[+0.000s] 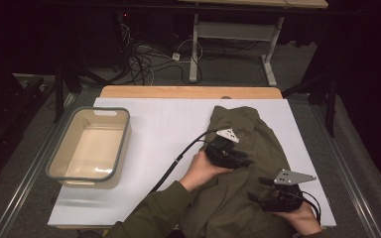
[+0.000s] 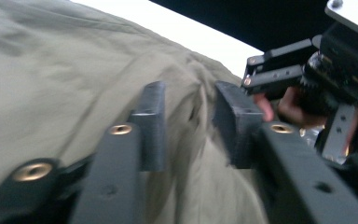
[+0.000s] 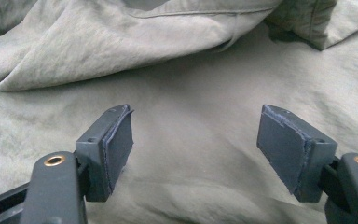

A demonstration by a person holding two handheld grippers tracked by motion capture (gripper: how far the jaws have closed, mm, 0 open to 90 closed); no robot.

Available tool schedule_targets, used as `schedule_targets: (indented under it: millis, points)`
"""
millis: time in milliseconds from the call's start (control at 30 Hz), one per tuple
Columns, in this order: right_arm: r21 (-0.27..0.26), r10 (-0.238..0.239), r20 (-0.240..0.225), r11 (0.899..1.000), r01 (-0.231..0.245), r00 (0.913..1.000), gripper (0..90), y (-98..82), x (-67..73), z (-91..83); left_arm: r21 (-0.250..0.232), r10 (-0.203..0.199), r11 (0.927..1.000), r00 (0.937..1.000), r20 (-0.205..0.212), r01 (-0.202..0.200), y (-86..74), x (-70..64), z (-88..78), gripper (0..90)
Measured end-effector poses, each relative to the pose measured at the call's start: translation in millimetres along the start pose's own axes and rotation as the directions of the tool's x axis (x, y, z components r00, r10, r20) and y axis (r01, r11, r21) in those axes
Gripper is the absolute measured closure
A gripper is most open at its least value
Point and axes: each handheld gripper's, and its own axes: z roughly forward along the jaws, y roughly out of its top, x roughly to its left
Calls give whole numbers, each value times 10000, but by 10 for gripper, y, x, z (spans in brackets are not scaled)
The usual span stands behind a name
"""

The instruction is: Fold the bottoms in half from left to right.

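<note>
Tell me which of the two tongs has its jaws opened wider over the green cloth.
The right tongs: their jaws stand far apart above the flat green cloth. The left tongs have a narrow gap, with a ridge of the cloth between the jaws.

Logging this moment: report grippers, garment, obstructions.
Left gripper jaws open, fold of olive garment between. Right gripper open above cloth. Tub off left, nothing in the way.

No text, label, brand, number or sign can be read on anything in these views.
</note>
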Motion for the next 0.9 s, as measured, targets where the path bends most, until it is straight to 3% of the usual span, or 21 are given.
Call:
schedule_targets:
  millis: [133, 167, 300, 633, 900]
  points:
    - [-24, 71, 31, 10000, -71, 10000, 273, 5, -8, -9, 40, 208, 9998, 9988, -433, -206, -59, 23, -247, 554]
    - [-25, 81, 35, 10000, -80, 10000, 273, 6, -11, -12, 61, 223, 9997, 9985, -507, -220, -84, 34, -308, 511]
    - [39, 139, 70, 9999, -140, 9999, 273, 9, -15, -1, 116, 193, 9998, 9966, -795, -184, -208, 80, -499, 478]
    - [88, 161, 142, 9998, -162, 9998, 271, 8, -19, 3, 519, 265, 9985, 9873, -1569, -185, -566, 181, -775, 370]
    - [45, 140, 485, 9999, -142, 9987, 278, 55, -52, -53, 446, 268, 9988, 9782, -2061, -180, -844, 177, -969, 277]
